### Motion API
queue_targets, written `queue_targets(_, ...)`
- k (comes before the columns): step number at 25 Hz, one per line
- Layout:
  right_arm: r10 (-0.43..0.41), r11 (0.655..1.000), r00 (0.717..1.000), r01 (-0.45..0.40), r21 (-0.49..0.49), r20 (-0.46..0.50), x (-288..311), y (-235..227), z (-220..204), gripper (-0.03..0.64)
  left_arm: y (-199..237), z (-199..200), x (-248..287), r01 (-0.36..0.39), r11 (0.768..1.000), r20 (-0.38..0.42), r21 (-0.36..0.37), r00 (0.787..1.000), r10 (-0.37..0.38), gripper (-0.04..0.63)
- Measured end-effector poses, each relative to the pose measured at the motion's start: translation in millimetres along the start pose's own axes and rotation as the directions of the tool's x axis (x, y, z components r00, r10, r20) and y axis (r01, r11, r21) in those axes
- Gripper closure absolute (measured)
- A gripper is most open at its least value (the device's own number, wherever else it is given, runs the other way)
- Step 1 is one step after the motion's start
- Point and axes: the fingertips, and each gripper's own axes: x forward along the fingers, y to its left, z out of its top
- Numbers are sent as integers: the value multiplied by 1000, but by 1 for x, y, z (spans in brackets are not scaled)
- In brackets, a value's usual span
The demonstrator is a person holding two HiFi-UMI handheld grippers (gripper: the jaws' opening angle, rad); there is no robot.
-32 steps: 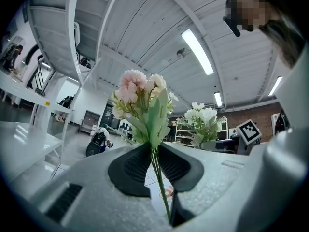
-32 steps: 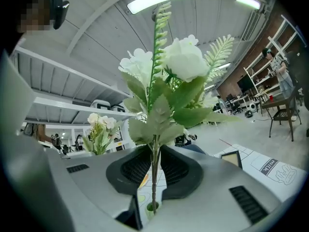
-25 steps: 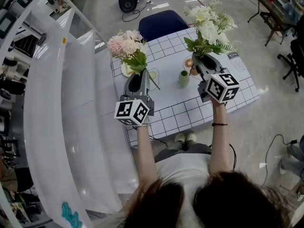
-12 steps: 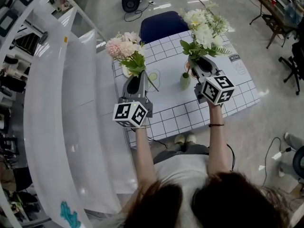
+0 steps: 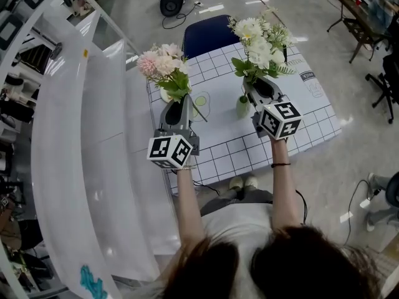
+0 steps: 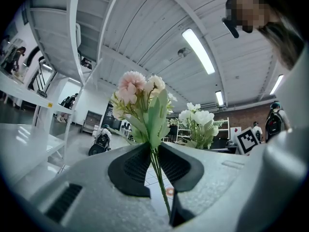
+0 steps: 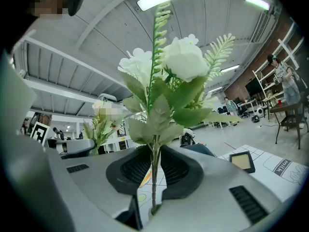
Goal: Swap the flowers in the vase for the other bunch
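left gripper [image 6: 154, 161]: clamped tight on the thin green stem of the pink bunch [image 6: 139, 93], one dark pad pressing on each side.
pink bunch: held upright, with the blooms and leaves high above the left gripper's tip and the stem end poking out below the pads.
right gripper [image 7: 153, 170]: squeezed on the stem of the white bunch [image 7: 171, 64], pads snug against it.
white bunch: standing straight up out of the right gripper's jaws, with big white blooms and a tall ferny sprig above the tip.
vase [image 5: 242, 104]: small and green, on the table, just under the right gripper's tip and a little toward the left gripper's side, well apart from the left gripper.
white stem end: hanging down below the right gripper's pads, maybe right at the vase's mouth. Too hard to tell if it is inside.
table [image 5: 312, 123]: white top with a dark grid, lying under and ahead of both grippers.
chair [image 5: 209, 31]: dark blue, past the table's far edge, beyond both tips.
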Motion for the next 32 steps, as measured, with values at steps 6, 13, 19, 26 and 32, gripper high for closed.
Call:
queue_targets(6, -15, 1000, 1000, 15, -16, -20, 3, -2, -13, 558, 2, 1, 0, 1, 1000, -1, 1, 1000, -1, 541)
queue_targets(13, -38, 999, 998, 36, -40, -50, 5, 1, -32, 558, 7, -1, -3, 7, 1000, -2, -4, 1000, -7, 541)
queue_targets(19, -58, 997, 996, 55, -51, -63, 5, 1, -40, 557, 9, -4, -4, 16, 1000, -8, -13, 1000, -16, 541)
queue_targets(26, -72, 996, 994, 67, -63, -82, 4, 3, -51, 558, 11, -9, -4, 29, 999, -16, -20, 999, -29, 541)
queue_targets(32, -92, 993, 991, 85, -77, -100, 2, 4, -60, 558, 11, -10, -5, 36, 999, -19, -23, 999, -37, 541)
